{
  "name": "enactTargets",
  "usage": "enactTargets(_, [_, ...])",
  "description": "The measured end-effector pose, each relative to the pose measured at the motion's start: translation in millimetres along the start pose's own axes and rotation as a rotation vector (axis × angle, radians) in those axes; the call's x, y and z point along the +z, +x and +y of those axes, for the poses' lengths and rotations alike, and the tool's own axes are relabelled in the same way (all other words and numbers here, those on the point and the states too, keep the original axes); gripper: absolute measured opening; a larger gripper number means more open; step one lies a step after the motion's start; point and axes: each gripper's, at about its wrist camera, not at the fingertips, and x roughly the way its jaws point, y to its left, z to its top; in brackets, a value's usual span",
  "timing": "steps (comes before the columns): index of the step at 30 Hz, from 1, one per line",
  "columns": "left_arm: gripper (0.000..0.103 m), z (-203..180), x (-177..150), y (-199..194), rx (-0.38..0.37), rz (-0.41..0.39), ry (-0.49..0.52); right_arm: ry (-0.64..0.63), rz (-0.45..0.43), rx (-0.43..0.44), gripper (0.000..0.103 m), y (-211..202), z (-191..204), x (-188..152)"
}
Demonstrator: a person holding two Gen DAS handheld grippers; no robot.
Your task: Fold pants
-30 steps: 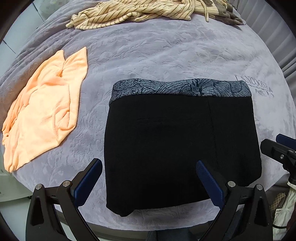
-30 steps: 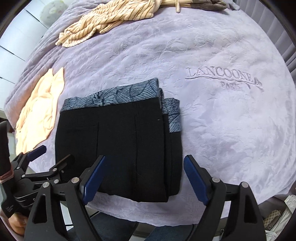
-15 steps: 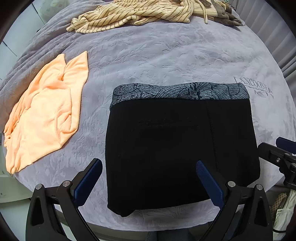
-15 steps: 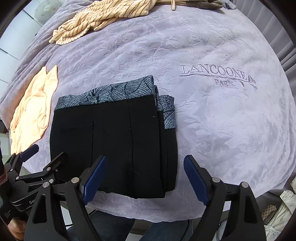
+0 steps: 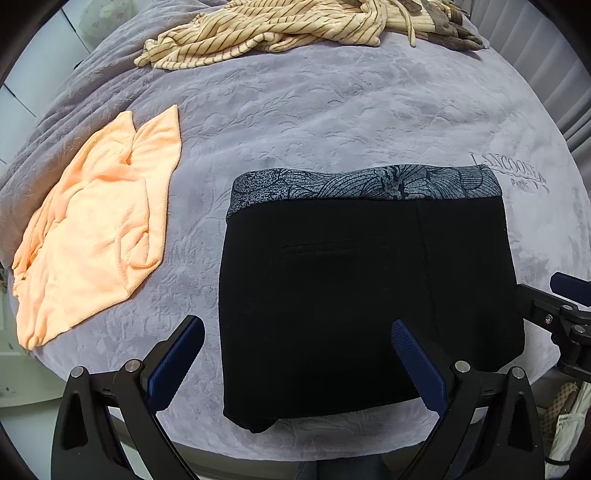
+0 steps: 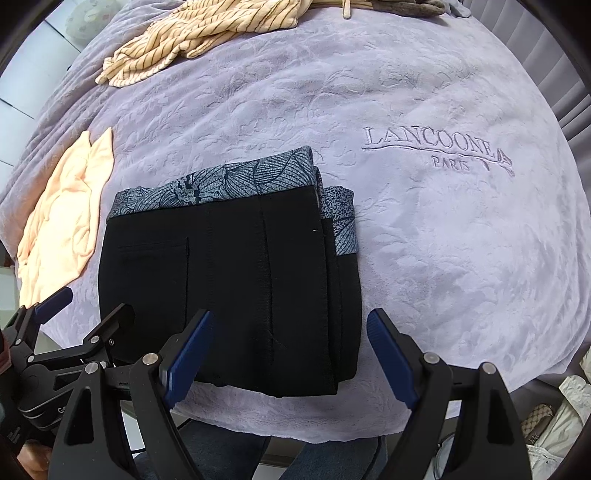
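Observation:
The black pants lie folded into a flat stack near the front edge of the lilac blanket, their grey leaf-print waistband at the far side. My left gripper hovers open above the stack's near left part, holding nothing. My right gripper hangs open over the stack's near right edge, also with nothing between its fingers. Each gripper shows at the edge of the other's view: the right one, the left one.
An orange garment lies left of the pants. A striped cream garment is heaped at the far side. Embroidered lettering marks the blanket to the right. Bags sit on the floor beyond the bed's near right edge.
Both grippers have drawn back slightly from the folded pants and stayed open. The pants have not moved.

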Motion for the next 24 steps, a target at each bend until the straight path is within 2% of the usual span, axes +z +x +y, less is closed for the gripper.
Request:
enactTargets(15, [0.102, -3.4, 3.7, 3.8, 0.021, 0.005, 0.028, -0.002, 0.009, -0.019, 0.087, 4.8, 2.5, 2.4])
enactTargets(24, [0.102, -1.2, 6.9, 7.2, 0.005, 0.024, 0.016, -0.009, 0.016, -0.027, 0.087, 7.5, 5.0, 5.2])
